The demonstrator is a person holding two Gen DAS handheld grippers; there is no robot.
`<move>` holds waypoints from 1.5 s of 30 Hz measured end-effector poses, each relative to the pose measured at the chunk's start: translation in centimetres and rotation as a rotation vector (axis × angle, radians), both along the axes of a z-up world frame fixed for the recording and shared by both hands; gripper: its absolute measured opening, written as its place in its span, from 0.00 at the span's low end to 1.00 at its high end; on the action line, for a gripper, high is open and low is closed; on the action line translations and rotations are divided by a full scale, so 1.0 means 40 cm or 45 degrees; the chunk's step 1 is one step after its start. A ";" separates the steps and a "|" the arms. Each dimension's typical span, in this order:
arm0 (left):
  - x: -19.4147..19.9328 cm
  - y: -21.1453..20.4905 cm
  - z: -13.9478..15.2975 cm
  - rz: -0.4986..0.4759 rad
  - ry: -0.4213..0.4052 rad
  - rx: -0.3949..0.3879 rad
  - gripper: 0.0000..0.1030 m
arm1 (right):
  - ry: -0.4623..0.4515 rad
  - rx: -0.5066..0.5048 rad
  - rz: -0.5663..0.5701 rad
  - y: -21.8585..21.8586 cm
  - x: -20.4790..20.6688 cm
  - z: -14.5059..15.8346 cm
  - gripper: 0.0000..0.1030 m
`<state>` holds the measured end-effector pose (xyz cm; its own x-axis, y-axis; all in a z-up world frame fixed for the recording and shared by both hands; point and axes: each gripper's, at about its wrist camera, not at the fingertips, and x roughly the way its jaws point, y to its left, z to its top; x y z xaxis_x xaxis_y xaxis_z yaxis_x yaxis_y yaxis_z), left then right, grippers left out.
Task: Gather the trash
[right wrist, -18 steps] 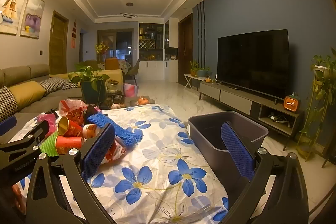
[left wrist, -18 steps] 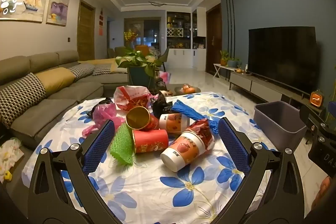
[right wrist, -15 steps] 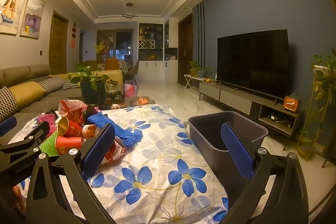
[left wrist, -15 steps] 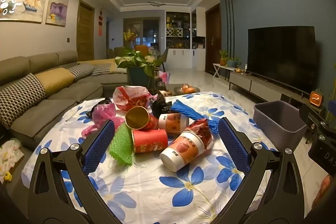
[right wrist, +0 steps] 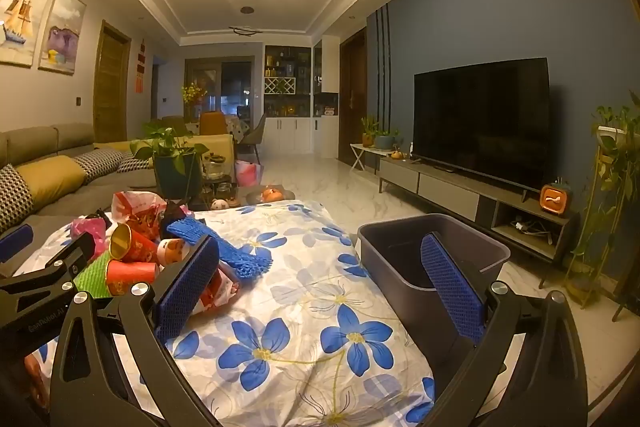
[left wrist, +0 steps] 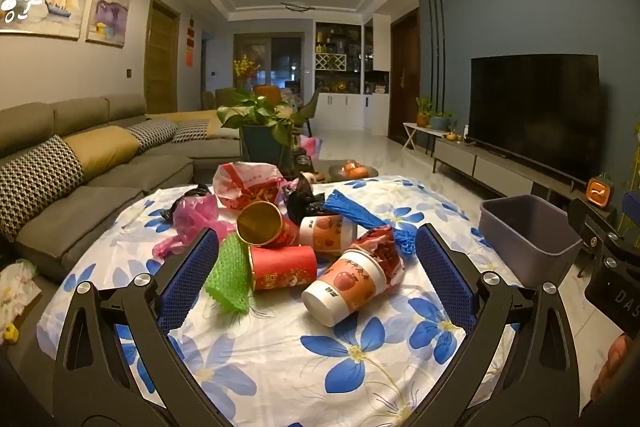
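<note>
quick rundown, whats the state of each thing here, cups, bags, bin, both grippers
left gripper: open, holding nothing
right gripper: open, holding nothing
white apple cup: on its side
red cup: on its side
gold-lined cup: tipped over, mouth showing
green foam net: lying crumpled on the cloth
pink bag: crumpled
grey bin: upright beside the table, no trash visible inside
TV: off

White tablecloth point(left wrist: 280, 355) printed with blue flowers with yellow centres; green mesh sleeve point(left wrist: 232, 277); red cup point(left wrist: 284, 267) with gold pattern; white cup point(left wrist: 346, 283) with an orange apple band; blue foam net point(right wrist: 236, 255); pink plastic bag point(left wrist: 192, 219); grey bin point(right wrist: 432, 255); both grippers black with blue textured pads point(left wrist: 444, 273)
</note>
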<state>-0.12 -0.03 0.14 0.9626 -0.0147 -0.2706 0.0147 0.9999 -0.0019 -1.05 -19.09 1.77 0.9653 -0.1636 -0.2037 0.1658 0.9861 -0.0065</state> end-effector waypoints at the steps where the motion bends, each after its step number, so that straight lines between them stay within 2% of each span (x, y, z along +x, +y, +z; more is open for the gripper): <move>1: 0.000 0.000 0.000 0.000 0.000 -0.001 0.94 | 0.001 0.000 0.001 0.001 0.000 0.000 0.95; 45: -0.008 -0.001 0.003 -0.003 -0.006 -0.015 0.94 | -0.013 -0.006 0.001 0.005 -0.001 0.005 0.95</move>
<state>-0.45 -0.07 0.28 0.9637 -0.0200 -0.2661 0.0170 0.9998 -0.0136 -1.10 -18.88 1.97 0.9674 -0.1638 -0.1931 0.1651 0.9862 -0.0092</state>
